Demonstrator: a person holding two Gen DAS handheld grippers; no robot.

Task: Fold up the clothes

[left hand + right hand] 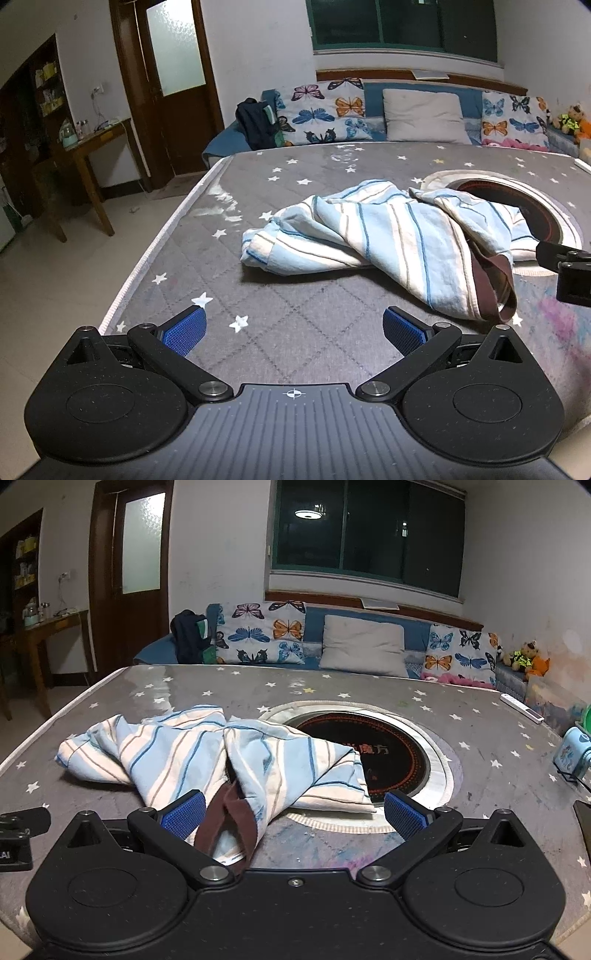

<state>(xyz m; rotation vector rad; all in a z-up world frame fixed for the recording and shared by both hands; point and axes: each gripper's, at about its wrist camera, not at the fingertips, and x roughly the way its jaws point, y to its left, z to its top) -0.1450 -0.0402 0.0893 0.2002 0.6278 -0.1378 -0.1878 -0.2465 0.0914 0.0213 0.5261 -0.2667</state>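
One crumpled striped garment, pale blue and cream with a brown waistband, lies bunched on the starred grey tabletop. We hold the left gripper and right gripper spread wide, gripping nothing.

I see white walls, a dark window, a brown door, a wooden side table and butterfly cushions.

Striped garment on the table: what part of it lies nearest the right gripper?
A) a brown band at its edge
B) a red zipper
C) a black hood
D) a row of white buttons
A: in the right wrist view the striped garment ends in a brown band lying between the open fingers of the right gripper; no buttons, zipper or hood show.
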